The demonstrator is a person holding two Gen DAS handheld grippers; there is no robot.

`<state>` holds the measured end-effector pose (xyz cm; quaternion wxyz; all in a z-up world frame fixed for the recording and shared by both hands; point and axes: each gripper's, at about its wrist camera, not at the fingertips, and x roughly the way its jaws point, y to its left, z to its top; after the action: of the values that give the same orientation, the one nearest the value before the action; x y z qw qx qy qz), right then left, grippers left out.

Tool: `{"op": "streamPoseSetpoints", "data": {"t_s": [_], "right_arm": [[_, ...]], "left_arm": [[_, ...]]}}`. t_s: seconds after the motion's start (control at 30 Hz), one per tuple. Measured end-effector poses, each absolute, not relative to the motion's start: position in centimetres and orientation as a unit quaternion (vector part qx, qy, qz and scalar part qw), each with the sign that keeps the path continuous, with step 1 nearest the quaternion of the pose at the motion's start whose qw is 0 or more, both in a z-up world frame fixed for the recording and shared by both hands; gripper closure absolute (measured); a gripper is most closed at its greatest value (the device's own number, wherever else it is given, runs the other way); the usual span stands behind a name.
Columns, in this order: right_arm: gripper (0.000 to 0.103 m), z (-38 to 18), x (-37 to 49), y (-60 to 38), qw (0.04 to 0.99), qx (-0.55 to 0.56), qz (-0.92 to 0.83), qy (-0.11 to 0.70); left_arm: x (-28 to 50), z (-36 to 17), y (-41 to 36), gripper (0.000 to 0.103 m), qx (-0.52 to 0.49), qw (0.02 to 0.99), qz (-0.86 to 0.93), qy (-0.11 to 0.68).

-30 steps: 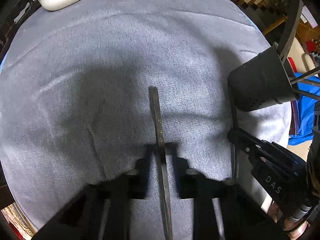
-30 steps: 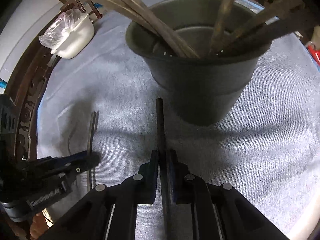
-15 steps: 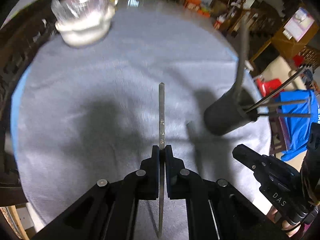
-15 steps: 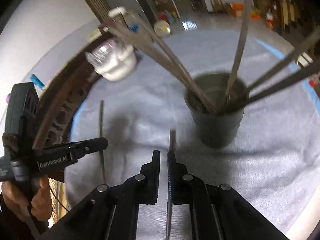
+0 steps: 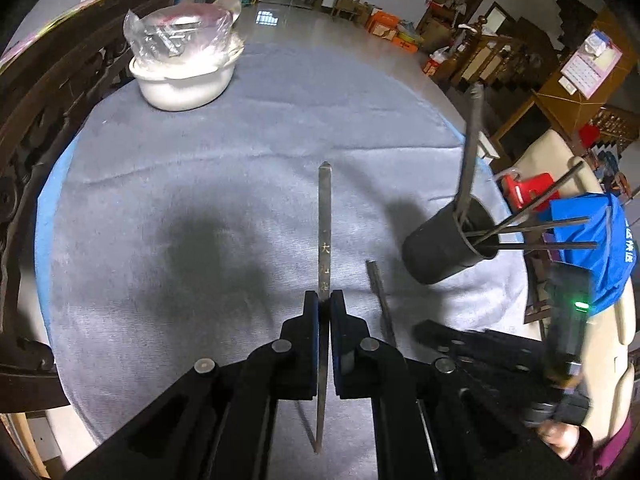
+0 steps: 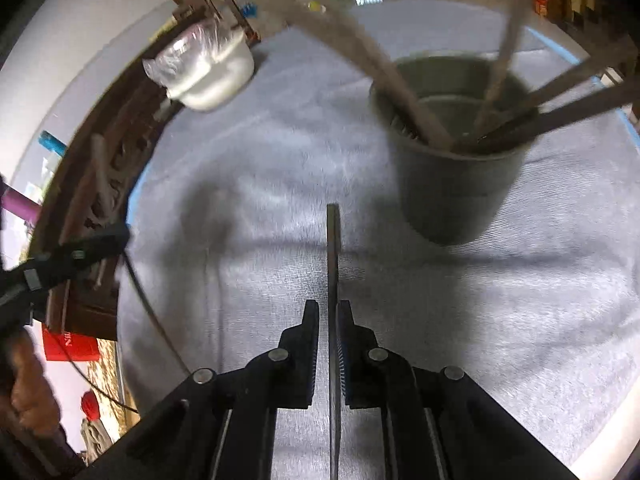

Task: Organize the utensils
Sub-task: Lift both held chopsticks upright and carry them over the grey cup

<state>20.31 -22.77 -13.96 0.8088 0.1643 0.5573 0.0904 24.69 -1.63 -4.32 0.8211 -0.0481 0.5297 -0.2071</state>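
Observation:
My left gripper (image 5: 325, 300) is shut on a flat metal utensil (image 5: 325, 216) with engraved marks, held above the grey cloth. To its right stands the black utensil holder (image 5: 444, 244) with several utensils leaning out of it. In the right wrist view my right gripper (image 6: 328, 308) holds a second dark utensil (image 6: 333, 248) against its right pad, and its jaws are opening slightly. The holder (image 6: 456, 196) is just ahead and to the right of that utensil's tip. The left gripper (image 6: 116, 236) shows at the left edge.
A white bowl under a plastic bag (image 5: 184, 80) sits at the far left of the round table's grey cloth (image 5: 200, 160). A carved wooden chair back (image 5: 40, 100) curves along the left edge. A blue cloth (image 5: 600, 248) hangs beyond the holder.
Both grippers have lifted off the cloth with their utensils. The left one rose more and tilted up, so the bowl and holder now look farther away.

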Motion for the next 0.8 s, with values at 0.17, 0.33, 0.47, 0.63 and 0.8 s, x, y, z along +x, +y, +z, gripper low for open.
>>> {"op": "streamPoseSetpoints", "data": {"t_s": [0.17, 0.33, 0.47, 0.63, 0.8], "right_arm": [[0.079, -14.9, 21.4, -22.3, 0.795, 0.158, 0.081, 0.581], [0.036, -14.7, 21.5, -22.7, 0.805, 0.169, 0.070, 0.564], [0.068, -15.0, 22.2, -22.3, 0.801, 0.157, 0.066, 0.574], [0.069, -16.4, 23.4, -21.0, 0.787, 0.135, 0.053, 0.599], [0.095, -16.6, 23.8, -20.4, 0.790, 0.099, 0.041, 0.603]], "left_arm": [[23.9, -3.8, -1.6, 0.098, -0.047, 0.823, -0.218, 0.523], [23.1, -2.9, -1.6, 0.098, -0.039, 0.825, -0.233, 0.514], [22.8, -2.5, -1.7, 0.098, -0.036, 0.827, -0.239, 0.507], [22.5, -2.5, -1.7, 0.098, -0.031, 0.829, -0.240, 0.503], [22.2, -2.1, -1.2, 0.098, -0.033, 0.830, -0.238, 0.502]]}}
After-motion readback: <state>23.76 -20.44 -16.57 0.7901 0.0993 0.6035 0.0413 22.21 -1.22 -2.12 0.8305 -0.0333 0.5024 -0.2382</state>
